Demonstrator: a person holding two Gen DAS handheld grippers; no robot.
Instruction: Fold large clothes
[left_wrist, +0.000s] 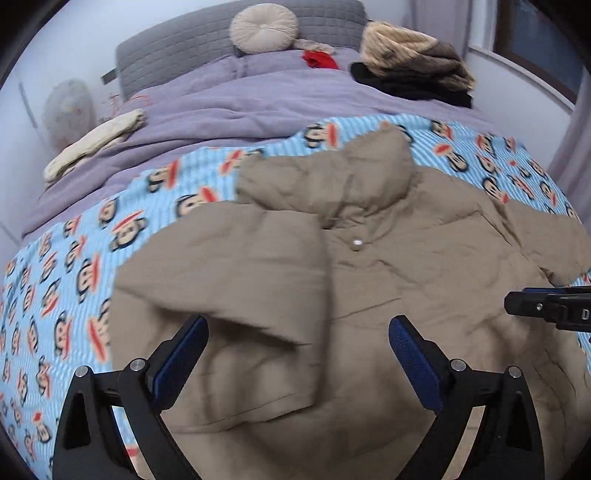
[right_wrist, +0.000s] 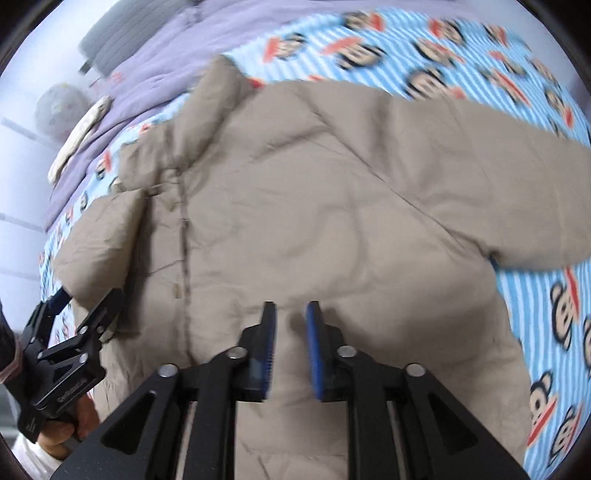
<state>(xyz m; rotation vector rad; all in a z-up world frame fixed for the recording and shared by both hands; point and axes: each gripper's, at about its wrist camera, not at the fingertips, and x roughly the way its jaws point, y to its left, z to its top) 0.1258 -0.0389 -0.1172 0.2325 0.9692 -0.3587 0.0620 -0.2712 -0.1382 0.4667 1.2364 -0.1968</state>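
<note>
Left gripper (left_wrist: 297, 354) spread wide, empty; right gripper (right_wrist: 291, 334) part-open, empty, above tan padded jacket (right_wrist: 314, 206), left sleeve folded inward.

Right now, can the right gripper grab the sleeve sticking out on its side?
Probably yes. The right gripper is open and empty above the jacket, and the sleeve lies flat on the blanket with nothing covering it.
</note>
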